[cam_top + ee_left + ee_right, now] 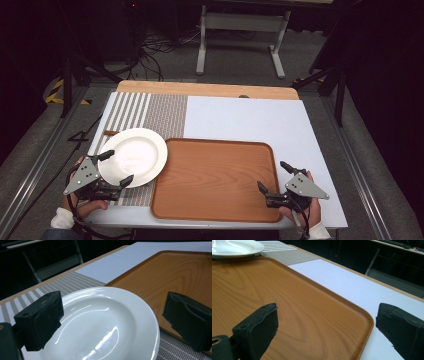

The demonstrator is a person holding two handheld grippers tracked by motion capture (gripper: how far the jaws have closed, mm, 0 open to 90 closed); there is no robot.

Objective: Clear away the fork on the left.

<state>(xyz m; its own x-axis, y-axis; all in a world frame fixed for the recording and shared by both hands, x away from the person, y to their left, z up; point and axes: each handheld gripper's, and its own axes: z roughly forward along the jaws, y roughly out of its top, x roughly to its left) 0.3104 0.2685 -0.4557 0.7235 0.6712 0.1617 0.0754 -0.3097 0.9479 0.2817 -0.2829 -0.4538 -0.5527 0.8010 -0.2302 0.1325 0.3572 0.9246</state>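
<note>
My left gripper [114, 167] stood wide around the white plate [134, 156], ungrasped at the wooden tray's [215, 216] ten o'clock; my right gripper [274, 176] gaped at its four-o'clock corner.

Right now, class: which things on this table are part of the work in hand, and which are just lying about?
In the work:
- white plate, between the open jaws of the left gripper
- wooden tray, its near right corner between the open jaws of the right gripper

Lying about:
- striped placemat under the plate
- brown stick-like thing left of the plate
</note>
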